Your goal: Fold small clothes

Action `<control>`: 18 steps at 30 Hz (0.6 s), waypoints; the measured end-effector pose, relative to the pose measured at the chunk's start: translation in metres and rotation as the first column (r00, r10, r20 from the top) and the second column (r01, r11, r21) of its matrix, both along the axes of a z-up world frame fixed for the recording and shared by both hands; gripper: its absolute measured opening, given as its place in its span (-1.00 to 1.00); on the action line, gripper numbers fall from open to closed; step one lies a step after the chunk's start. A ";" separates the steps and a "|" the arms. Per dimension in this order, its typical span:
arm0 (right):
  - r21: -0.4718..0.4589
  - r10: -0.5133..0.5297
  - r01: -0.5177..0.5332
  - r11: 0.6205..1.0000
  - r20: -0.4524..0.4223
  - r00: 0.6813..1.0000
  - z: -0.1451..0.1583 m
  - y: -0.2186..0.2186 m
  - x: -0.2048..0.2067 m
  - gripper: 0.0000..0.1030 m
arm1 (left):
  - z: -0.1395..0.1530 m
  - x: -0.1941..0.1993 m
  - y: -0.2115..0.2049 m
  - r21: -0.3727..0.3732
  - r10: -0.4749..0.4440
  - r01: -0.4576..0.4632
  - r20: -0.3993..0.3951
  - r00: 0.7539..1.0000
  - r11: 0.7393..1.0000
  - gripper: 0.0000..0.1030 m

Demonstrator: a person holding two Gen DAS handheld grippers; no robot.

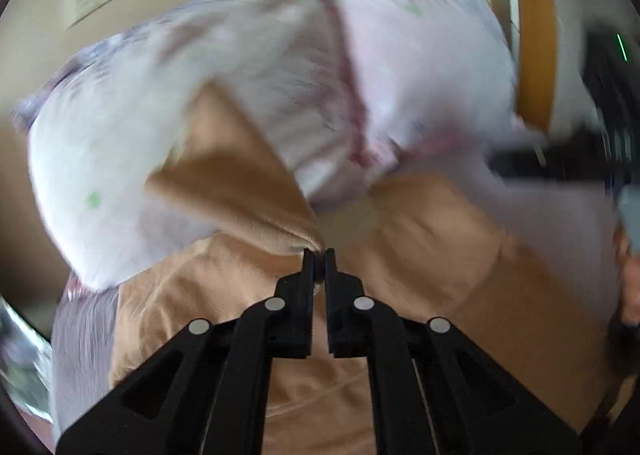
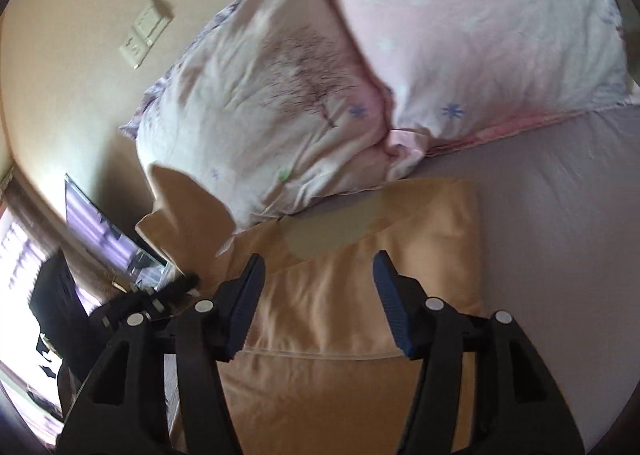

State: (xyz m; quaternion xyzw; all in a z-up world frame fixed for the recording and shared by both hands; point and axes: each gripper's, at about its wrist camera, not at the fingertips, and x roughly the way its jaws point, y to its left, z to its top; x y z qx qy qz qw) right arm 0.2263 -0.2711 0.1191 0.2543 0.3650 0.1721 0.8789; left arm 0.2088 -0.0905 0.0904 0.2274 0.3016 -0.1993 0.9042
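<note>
While a corner of the tan garment (image 1: 256,191) is pinched between its two black fingers, the left claw (image 1: 319,252) is seen shut tight on the cloth, and the pinched corner is lifted clear of the rest of the fabric. One garment only is counted, peach-tan in colour, and it is spread on the bed (image 2: 560,223), whose grey-lilac sheet is shown to the right of it. From the right wrist view the same tan garment (image 2: 360,295) is seen lying mostly flat, with one raised flap held up at the left, where the left claw (image 2: 188,281) is glimpsed, dark and blurred. The right claw (image 2: 318,257) is held wide apart above the cloth, its two blue-padded fingers (image 2: 390,307) spread with nothing between them; whether the cloth is touched by them cannot be told. Two pillows are counted at the head of the bed: a white pillow (image 2: 248,107) printed with a bare tree, and a pink pillow (image 2: 480,23) scattered with small flowers, the two pressed edge to edge. The white one is met by the far edge of the garment. On the cream wall (image 2: 72,67) one switch plate (image 2: 146,31) is made out. The left wrist view is heavily smeared.
</note>
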 end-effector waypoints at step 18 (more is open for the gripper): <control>-0.247 0.003 -0.077 0.966 -0.289 0.957 -0.086 0.018 0.051 -0.77 | -0.036 -0.098 0.100 -0.007 0.153 -0.154 -0.080 0.985 0.988 0.22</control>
